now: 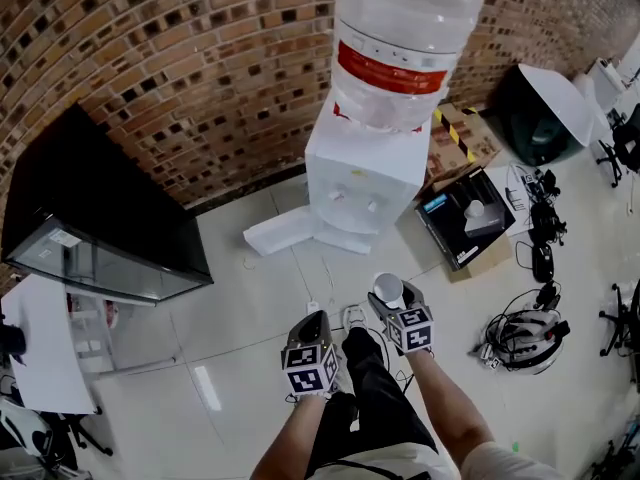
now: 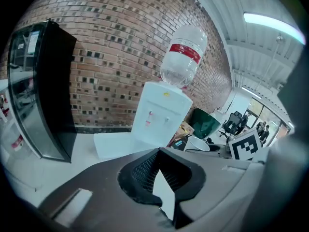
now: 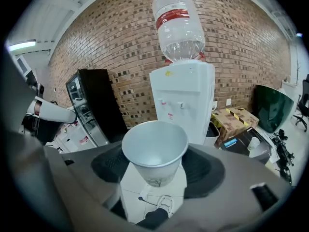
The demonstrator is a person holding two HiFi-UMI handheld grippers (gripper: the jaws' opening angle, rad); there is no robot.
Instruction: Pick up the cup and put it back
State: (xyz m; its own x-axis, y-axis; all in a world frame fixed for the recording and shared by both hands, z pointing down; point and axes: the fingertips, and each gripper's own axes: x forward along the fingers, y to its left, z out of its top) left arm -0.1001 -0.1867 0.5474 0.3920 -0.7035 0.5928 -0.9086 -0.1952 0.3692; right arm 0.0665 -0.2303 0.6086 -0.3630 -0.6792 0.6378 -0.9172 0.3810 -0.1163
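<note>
a: what's the room like?

b: a brick wall (image 1: 200, 58) at the back, a pale tiled floor (image 1: 250, 308) below. a white water dispenser (image 1: 365, 183) stands against the wall with a big clear bottle (image 1: 405, 38) upside down on top. a black cabinet (image 1: 90, 218) is off to the left, a cardboard box (image 1: 455, 138) to the right of the dispenser.

a: and the cup?

b: the cup (image 1: 387, 288) is white and sits upright, mouth up, in the right gripper (image 1: 392, 303). the jaws stand wide and press on its sides. it's held in the air above the floor, in front of the dispenser. from the right gripper view its inside looks empty.

a: the other one?

b: the left gripper (image 1: 313, 318) is just beside the right one, a little lower in the head view. its jaws are drawn together at the tips, with only a thin wedge of floor showing between the pads and nothing held.

a: do the two touch?

b: no, they're apart.
</note>
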